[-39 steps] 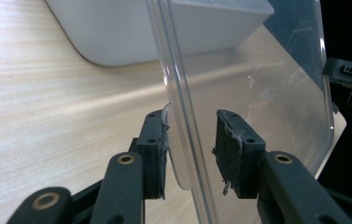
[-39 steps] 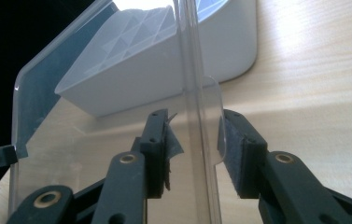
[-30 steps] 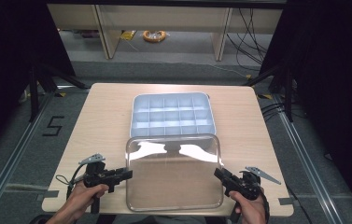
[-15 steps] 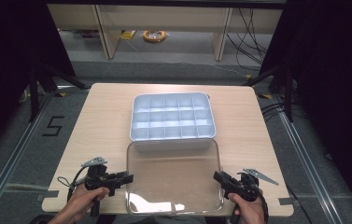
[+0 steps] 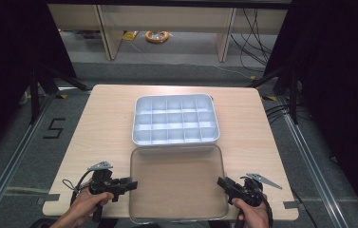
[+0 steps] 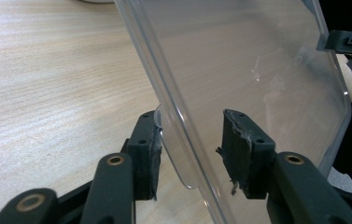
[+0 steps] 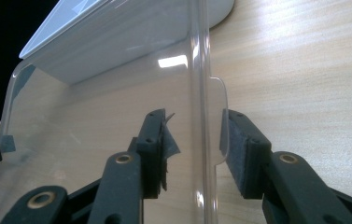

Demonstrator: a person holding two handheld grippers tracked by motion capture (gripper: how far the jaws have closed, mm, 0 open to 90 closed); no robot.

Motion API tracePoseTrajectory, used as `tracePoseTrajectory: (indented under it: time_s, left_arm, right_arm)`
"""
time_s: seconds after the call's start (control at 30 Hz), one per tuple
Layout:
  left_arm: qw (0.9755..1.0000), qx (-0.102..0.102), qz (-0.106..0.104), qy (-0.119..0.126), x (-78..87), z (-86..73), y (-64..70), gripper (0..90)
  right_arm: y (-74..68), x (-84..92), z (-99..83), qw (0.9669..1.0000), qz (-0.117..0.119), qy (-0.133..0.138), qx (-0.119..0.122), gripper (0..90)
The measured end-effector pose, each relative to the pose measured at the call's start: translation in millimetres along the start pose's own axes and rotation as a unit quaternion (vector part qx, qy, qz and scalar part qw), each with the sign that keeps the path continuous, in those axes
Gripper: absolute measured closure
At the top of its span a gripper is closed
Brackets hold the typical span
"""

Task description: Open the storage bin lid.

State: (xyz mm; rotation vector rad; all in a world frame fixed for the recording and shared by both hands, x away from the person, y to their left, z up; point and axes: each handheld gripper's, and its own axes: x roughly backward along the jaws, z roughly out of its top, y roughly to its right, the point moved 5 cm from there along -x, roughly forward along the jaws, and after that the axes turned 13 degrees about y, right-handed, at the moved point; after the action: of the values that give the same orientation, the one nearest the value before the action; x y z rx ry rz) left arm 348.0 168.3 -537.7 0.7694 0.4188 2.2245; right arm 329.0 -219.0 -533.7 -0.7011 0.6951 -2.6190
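A clear plastic lid lies flat on the wooden table, just in front of a white compartment box. My left gripper is at the lid's left edge. In the left gripper view the lid's rim runs between the pads of the left gripper with a gap on one side, and these jaws have just been opening. My right gripper is at the lid's right edge. In the right gripper view the lid and its tab stand between the right gripper's parted pads, which do not press on it.
The box touches or nearly touches the lid's far edge. The table's front edge runs just under both hands. Dark curtains flank the table, and a shelf with cables stands on the floor beyond it.
The lid, tilted up and catching glare a second ago, has sunk flat onto the table. Both hands have stayed where they were.
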Motion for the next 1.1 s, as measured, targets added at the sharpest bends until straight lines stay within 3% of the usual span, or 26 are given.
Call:
tracePoseTrajectory:
  time_s: [0.03, 0.07, 0.13, 0.33, 0.37, 0.4, 0.43, 0.6, 0.63, 0.77, 0.8, 0.83, 0.9, 1.0, 1.07, 1.1]
  left_arm:
    - [1.0000, 0.003, 0.002, 0.000, -0.5, 0.0, -0.7, 56.8]
    - [1.0000, 0.002, 0.004, -0.001, -0.7, 0.1, -1.2, 56.5]
    - [1.0000, 0.003, 0.004, -0.002, -1.6, 0.5, -1.8, 56.2]
    - [0.9999, 0.002, 0.009, -0.003, -4.5, 1.5, -2.7, 55.1]
    - [0.9999, 0.002, 0.011, -0.003, -4.6, 1.3, -2.7, 55.0]
    - [0.9999, 0.000, 0.011, -0.003, -4.5, 1.3, -2.6, 54.9]
    - [0.9999, -0.001, 0.010, -0.004, -4.7, 1.5, -2.9, 54.7]
    - [0.9999, 0.001, 0.012, -0.007, -5.5, 0.8, -3.3, 54.2]
    - [0.9999, 0.001, 0.013, -0.008, -5.7, 0.7, -3.2, 54.1]
    - [0.9999, 0.001, 0.015, -0.008, -6.7, 1.2, -3.1, 53.7]
    - [0.9999, 0.001, 0.014, -0.009, -6.8, 1.3, -3.8, 53.7]
    - [0.9999, 0.002, 0.013, -0.011, -7.2, 1.3, -3.9, 53.7]
    - [0.9998, 0.003, 0.015, -0.013, -7.9, 1.5, -4.3, 53.6]
    - [0.9997, 0.004, 0.015, -0.016, -8.9, 2.0, -5.8, 53.5]
    - [0.9997, 0.007, 0.018, -0.015, -10.6, 3.3, -7.1, 53.3]
    - [0.9996, 0.007, 0.019, -0.019, -10.6, 3.4, -8.7, 53.2]
  right_arm:
    - [0.6, -0.4, -0.2, 1.0000, -0.002, 0.000, 0.004, 61.6]
    - [-1.7, -0.9, -1.1, 1.0000, 0.001, -0.001, -0.010, 61.5]
    - [1.8, -2.3, -1.8, 0.9999, 0.007, -0.001, 0.012, 61.1]
    - [2.4, -3.1, -2.6, 1.0000, -0.002, -0.005, 0.006, 60.9]
    - [4.8, -3.8, -1.9, 0.9998, 0.000, 0.000, 0.021, 60.9]
    - [0.3, -1.8, -2.3, 1.0000, 0.002, -0.008, -0.003, 60.7]
    - [-0.1, -2.7, -3.2, 0.9999, -0.008, -0.012, -0.003, 60.1]
    - [0.2, -4.1, -3.7, 0.9999, -0.008, -0.010, 0.002, 59.5]
    - [2.8, -4.1, -2.9, 0.9997, -0.001, -0.012, 0.022, 59.2]
    - [3.4, -7.6, -2.3, 0.9992, -0.010, -0.003, 0.038, 58.5]
    - [3.4, -7.6, -2.3, 0.9992, -0.010, -0.003, 0.038, 58.5]
    - [-0.9, -5.8, -3.5, 0.9997, -0.013, -0.018, 0.010, 58.5]
    - [2.8, -7.6, -2.3, 0.9994, -0.004, -0.010, 0.034, 58.4]
    - [3.2, -8.3, -1.6, 0.9992, -0.006, -0.013, 0.036, 58.3]
    - [-7.2, -7.0, -3.4, 0.9992, -0.016, -0.027, -0.024, 58.1]
    - [-11.1, -6.4, -4.6, 0.9974, -0.030, -0.041, -0.052, 58.0]
